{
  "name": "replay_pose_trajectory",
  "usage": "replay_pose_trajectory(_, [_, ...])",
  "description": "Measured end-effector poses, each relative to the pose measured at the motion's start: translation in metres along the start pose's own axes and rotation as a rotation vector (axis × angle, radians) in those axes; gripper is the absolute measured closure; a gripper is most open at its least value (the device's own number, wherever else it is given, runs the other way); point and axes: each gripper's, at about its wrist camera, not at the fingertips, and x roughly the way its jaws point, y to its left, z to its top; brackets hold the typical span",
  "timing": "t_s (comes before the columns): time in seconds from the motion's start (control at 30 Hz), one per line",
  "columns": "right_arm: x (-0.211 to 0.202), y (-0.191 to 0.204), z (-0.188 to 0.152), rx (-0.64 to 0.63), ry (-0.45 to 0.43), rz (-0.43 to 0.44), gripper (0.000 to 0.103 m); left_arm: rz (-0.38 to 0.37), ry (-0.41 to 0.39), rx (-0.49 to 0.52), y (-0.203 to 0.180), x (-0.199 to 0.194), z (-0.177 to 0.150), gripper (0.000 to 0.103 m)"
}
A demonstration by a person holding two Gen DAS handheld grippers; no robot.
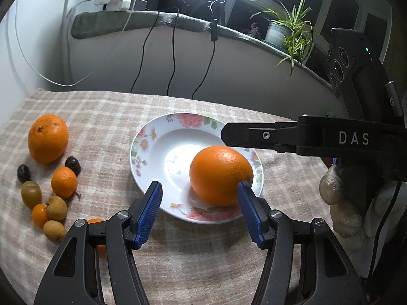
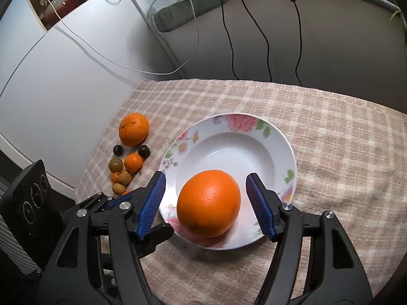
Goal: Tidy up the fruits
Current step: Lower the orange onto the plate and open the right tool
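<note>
Left wrist: we see the left gripper (image 1: 198, 203) spread wide, empty; large orange (image 1: 220, 175) lies in the floral plate (image 1: 150, 139); remaining fruits (image 1: 48, 178) cluster left on the checked cloth (image 1: 101, 106).

Right wrist: our right gripper (image 2: 206, 198) is released, its blue pads (image 2: 258, 204) flanking the orange (image 2: 208, 204) without touching.

Left gripper (image 1: 199, 203) jaws spread wide, right gripper (image 2: 206, 198) likewise agape — both angled downward, side by side.
</note>
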Motion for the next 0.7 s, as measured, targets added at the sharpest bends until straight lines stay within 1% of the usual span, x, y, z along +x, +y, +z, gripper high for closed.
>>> replay_pose_trajectory(0.17, [-0.005,0.000,0.001,0.001,-0.022,-0.012,0.023,0.005,-0.007,0.005,0.000,-0.002,-0.001,0.039])
replay_pose_trajectory(0.23, [-0.006,-0.001,0.002,0.006,-0.031,-0.012,0.020,0.008,-0.013,0.007,0.001,-0.003,-0.001,0.033])
replay_pose_trajectory(0.33, [-0.007,0.000,0.004,0.008,-0.039,-0.017,0.017,0.017,-0.018,0.003,0.004,-0.004,0.000,0.029])
replay_pose_trajectory(0.47, [-0.005,0.003,0.005,0.002,-0.041,-0.024,0.014,0.028,-0.021,0.004,0.008,-0.006,0.001,0.027])
replay_pose_trajectory(0.7, [0.003,0.008,0.008,-0.014,-0.032,-0.026,0.014,0.047,-0.028,0.003,0.016,-0.009,0.001,0.027])
